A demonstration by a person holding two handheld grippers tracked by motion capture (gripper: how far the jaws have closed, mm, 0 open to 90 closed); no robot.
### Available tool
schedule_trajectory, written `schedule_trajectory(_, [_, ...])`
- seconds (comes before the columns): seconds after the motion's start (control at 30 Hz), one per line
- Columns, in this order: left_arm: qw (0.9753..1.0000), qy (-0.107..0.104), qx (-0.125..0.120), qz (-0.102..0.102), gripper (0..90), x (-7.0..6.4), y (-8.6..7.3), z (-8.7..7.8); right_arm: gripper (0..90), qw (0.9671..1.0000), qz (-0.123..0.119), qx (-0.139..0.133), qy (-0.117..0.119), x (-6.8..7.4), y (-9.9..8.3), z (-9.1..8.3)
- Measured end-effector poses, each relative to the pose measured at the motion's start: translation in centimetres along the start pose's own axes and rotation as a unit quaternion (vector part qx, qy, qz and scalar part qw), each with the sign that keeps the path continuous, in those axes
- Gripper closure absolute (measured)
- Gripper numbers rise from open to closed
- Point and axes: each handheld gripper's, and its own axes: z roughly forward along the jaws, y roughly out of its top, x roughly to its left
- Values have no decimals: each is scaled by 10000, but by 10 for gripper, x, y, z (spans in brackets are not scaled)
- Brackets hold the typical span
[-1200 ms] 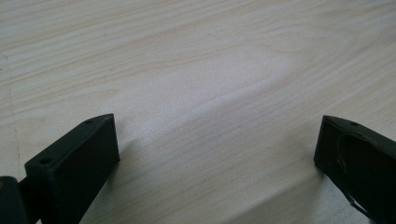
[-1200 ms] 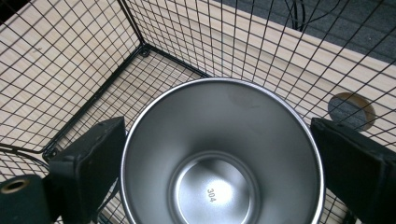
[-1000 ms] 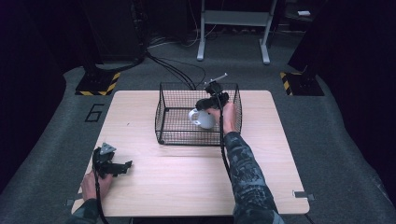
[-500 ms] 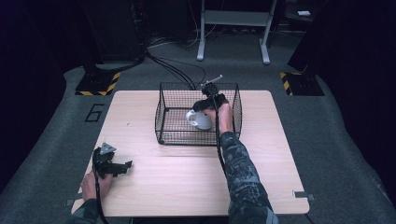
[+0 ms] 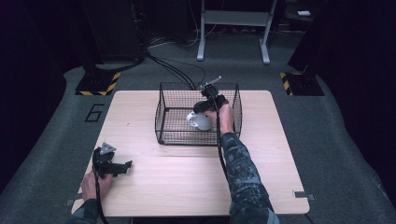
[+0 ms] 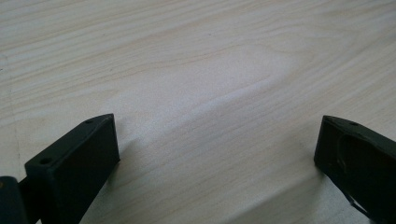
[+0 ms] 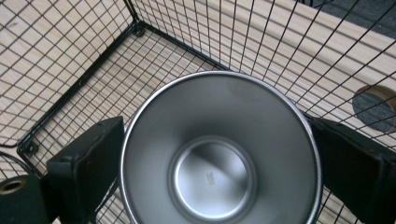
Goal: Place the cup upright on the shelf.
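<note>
Steel cup [image 7: 219, 154] clamped between right claw [image 7: 217, 163] jaws inside basket [image 7: 84, 70].

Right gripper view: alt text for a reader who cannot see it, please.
A steel cup, seen mouth-on and empty, sits clamped between the right tool's two black jaws inside a black wire basket on a pale wooden table.

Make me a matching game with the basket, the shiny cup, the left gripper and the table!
Things:
1. wire basket
2. metal cup
3. left gripper
4. table

Descriptions:
A. light wood, bearing everything
B. open, low over bare wood
C. silvery, between the right gripper's jaws
D. black mesh, at the table's far side

Pairs: 1-D, 2-C, 3-B, 4-A
</note>
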Motion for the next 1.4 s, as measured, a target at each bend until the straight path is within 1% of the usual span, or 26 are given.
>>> schedule_trajectory(0.07, [10000, 1, 2, 2, 0, 0, 0, 0, 57, 10000, -5, 22, 27, -1, -2, 0])
schedule_trajectory(0.1, [10000, 0, 2, 2, 0, 0, 0, 0, 57, 10000, -27, -21, 48, -1, -4, 0])
schedule_trajectory(0.17, [10000, 1, 1, 0, 0, 0, 0, 0, 56, 9999, -120, -10, 26, -1, -4, 0])
schedule_trajectory(0.27, [10000, 0, 3, 2, 0, 0, 0, 0, 56, 9999, -123, 3, 4, 1, -3, 0])
schedule_trajectory(0.47, [10000, -6, 1, -3, 0, 0, 0, 0, 55, 10000, -87, 5, 3, 1, -3, 0])
schedule_trajectory(0.6, [10000, -6, 0, -6, 0, 0, 0, 0, 53, 10000, -50, 0, -49, 2, -2, -1])
schedule_trajectory(0.63, [10000, -7, 0, -4, 0, 0, 0, 0, 50, 10000, 7, 15, -61, 4, -2, 0])
schedule_trajectory(0.7, [10000, -8, 1, -4, 0, 0, 0, 0, 45, 10000, 0, 18, -68, 4, -1, -1])
schedule_trajectory(0.77, [10000, -7, 0, -4, 0, 0, 0, 0, 0, 9999, 23, 45, -107, 4, -1, -2])
schedule_trajectory(0.8, [10000, -7, -2, -5, 0, 0, 0, 0, 0, 9999, -4, -9, -157, 6, 0, -7])
schedule_trajectory(0.83, [10000, 0, 1, -1, 0, 0, 0, 0, 0, 9999, 30, -22, -144, 7, 0, -9])
schedule_trajectory(0.9, [10000, -8, -4, -10, 0, 0, 0, 0, 0, 9999, 4, -33, -125, 8, 0, -11])
schedule_trajectory(0.93, [10000, -8, 1, -5, 0, 0, 0, 0, 0, 9999, -3, -41, -108, 9, 1, -15])
schedule_trajectory(0.97, [10000, -1, 0, 0, 0, 0, 0, 0, 0, 9999, -60, -80, -102, 10, 1, -21])
schedule_trajectory(1.03, [10000, 1, 0, -1, 0, 0, 0, 0, 0, 9999, -67, -108, -72, 12, 1, -29])
schedule_trajectory(1.07, [10000, 1, 0, -2, 0, 0, 0, 0, 0, 9999, -67, -108, -72, 12, 1, -29])
schedule_trajectory(1.1, [10000, 1, -1, -1, 0, 0, 0, 0, 0, 9999, -81, -127, -32, 13, 1, -33])
schedule_trajectory(1.13, [10000, 1, -1, -3, 0, 0, 0, 0, 0, 9998, -139, -157, 28, 15, 0, -42])
schedule_trajectory(1.17, [10000, 2, -1, -1, 0, 0, 0, 0, 0, 9998, -139, -157, 28, 15, 0, -42])
schedule_trajectory(1.2, [10000, -1, -1, -2, 0, 0, 0, 0, 0, 9996, -174, -227, 68, 19, -2, -52])
schedule_trajectory(1.23, [10000, -1, -1, -2, 0, 0, 0, 0, 0, 9996, -174, -227, 68, 19, -2, -52])
schedule_trajectory(1.27, [10000, 2, 2, -2, 0, 0, 0, 0, 0, 9991, -275, -319, 94, 22, -3, -62])
schedule_trajectory(1.3, [10000, 2, 2, -2, 0, 0, 0, 0, 0, 9991, -275, -319, 94, 22, -3, -62])
schedule_trajectory(1.33, [10000, 1, -1, -3, 0, 0, 0, 0, 0, 9989, -298, -339, 118, 23, -4, -66])
schedule_trajectory(1.37, [10000, 0, 1, -2, 0, 0, 0, 0, 0, 9986, -330, -384, 123, 24, -5, -72])
schedule_trajectory(1.4, [10000, 1, 0, -3, 0, 0, 0, 0, 0, 9979, -403, -494, 122, 27, -8, -83])
